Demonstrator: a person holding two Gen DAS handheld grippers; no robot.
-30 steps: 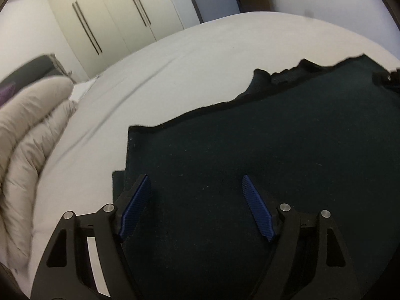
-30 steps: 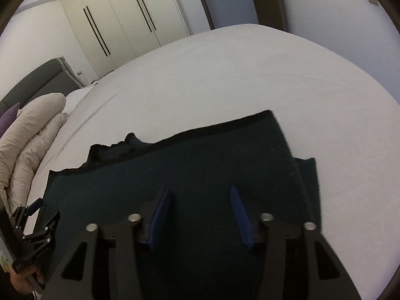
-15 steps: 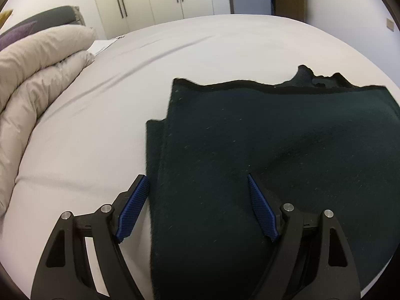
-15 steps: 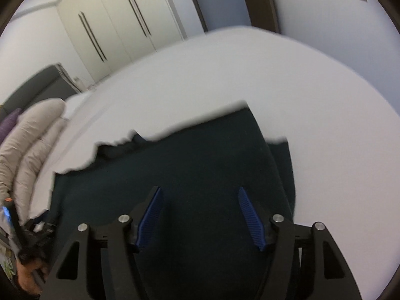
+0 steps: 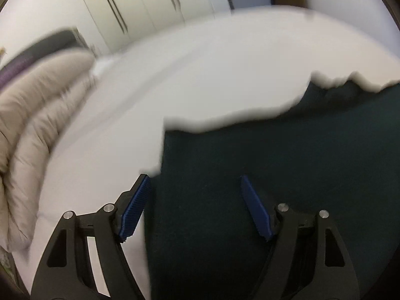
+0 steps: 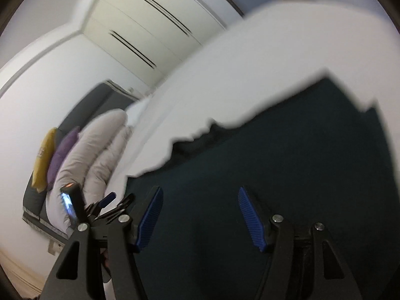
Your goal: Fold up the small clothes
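While both grippers, left gripper (image 5: 193,208) and right gripper (image 6: 200,218), hover unclenched and empty, the dark green knitted garment (image 5: 275,175) lies flat on the white bed sheet (image 5: 200,75). Soft, light and limp (likely), it is best pinched at a doubled edge or corner.

Left wrist view looks steeply down, close over the dark garment's (image 5: 275,175) left edge. Right wrist view, rolled, faces it shallower. Shared: garment, white bed (image 6: 275,57), wardrobe (image 5: 150,5).

Matt dark knit garment (image 5: 275,175) on a smooth white cloth sheet (image 5: 200,75).
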